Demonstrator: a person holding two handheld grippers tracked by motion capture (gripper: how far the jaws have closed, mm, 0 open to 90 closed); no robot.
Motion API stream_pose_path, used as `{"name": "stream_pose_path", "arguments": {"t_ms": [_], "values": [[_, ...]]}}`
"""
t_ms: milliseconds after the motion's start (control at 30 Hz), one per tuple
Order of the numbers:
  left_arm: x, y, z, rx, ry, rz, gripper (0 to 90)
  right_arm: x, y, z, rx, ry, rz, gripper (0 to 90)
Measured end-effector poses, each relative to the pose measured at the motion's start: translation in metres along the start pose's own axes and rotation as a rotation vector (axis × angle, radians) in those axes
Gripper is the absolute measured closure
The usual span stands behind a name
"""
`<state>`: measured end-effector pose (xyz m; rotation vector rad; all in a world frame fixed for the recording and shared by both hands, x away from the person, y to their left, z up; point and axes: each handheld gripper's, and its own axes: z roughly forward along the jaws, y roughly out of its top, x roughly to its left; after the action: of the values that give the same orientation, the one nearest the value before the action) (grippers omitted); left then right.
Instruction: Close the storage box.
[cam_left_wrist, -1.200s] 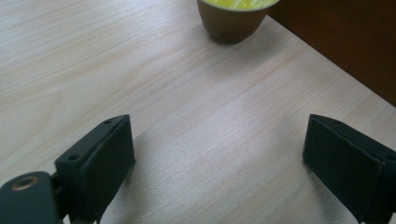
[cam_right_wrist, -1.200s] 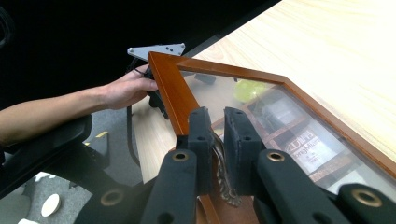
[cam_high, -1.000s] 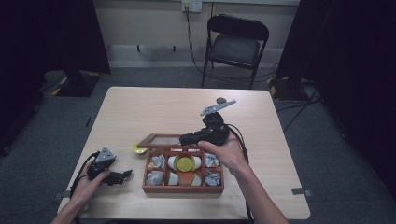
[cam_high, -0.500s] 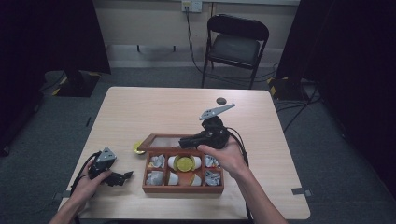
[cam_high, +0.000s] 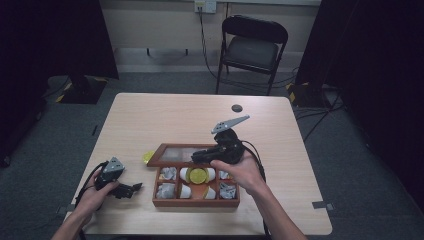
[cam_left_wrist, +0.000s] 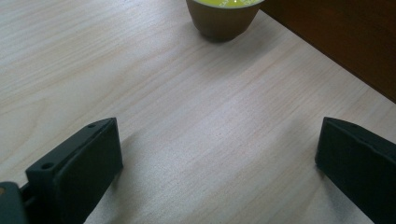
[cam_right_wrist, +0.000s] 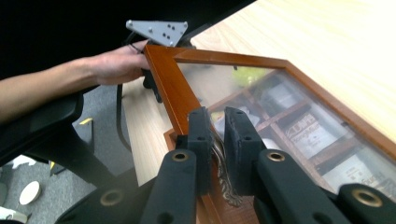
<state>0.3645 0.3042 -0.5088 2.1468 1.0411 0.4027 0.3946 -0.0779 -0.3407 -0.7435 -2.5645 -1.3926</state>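
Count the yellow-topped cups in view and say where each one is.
2. One yellow-topped cup stands on the table just left of the wooden box; another sits in the box's middle compartment. The raised glass lid may hide more.

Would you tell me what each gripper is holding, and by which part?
The right gripper pinches the box lid by its metal clasp; the left gripper holds nothing.

Right gripper (cam_right_wrist: 217, 140) fingers (cam_right_wrist: 200, 135) clamped on, seemingly, the glass lid's (cam_right_wrist: 170, 91) metal clasp (cam_right_wrist: 223, 175).

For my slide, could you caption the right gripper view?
Right gripper shut on the metal clasp of the glass lid.
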Motion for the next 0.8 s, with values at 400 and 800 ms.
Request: {"name": "stream_pose_path", "arguments": {"t_ms": [400,800], "values": [[0.002,0.001,0.001,0.003,0.008,-0.003,0.0,0.007,-0.011,0.007,0.059,-0.002,-0.06,81.6],[0.002,0.001,0.001,0.0,0.011,-0.01,0.0,0.014,-0.028,0.016,0.072,-0.016,-0.09,81.5]]}}
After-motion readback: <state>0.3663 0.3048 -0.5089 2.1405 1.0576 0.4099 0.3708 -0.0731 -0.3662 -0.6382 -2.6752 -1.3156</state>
